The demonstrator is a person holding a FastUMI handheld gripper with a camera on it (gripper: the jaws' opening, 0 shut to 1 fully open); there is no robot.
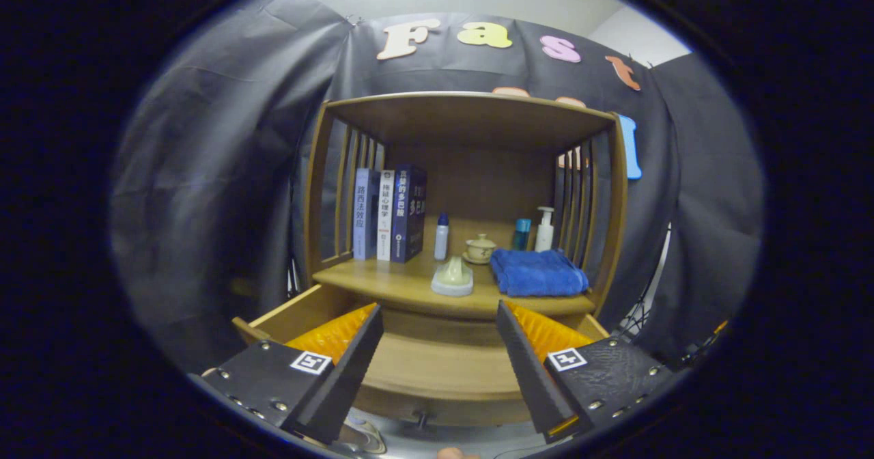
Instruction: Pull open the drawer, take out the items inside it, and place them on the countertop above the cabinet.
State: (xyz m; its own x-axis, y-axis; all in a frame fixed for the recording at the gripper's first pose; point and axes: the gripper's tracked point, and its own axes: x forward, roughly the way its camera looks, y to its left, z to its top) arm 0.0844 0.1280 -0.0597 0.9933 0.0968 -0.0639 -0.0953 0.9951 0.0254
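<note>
The gripper (438, 322) has two wedge-shaped fingers (341, 370) that taper toward their tips, each rising from a dark, blocky base. Small silver screws stud both bases, and each base carries a square white tag printed with a black pattern.

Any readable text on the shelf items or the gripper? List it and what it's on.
"路西法效应": spine of left book.
Middle book, right book: titles too blurred to read.
Pump bottle: print too small to read.
Gripper: square markers, no words; fingers open above the drawer.
</note>
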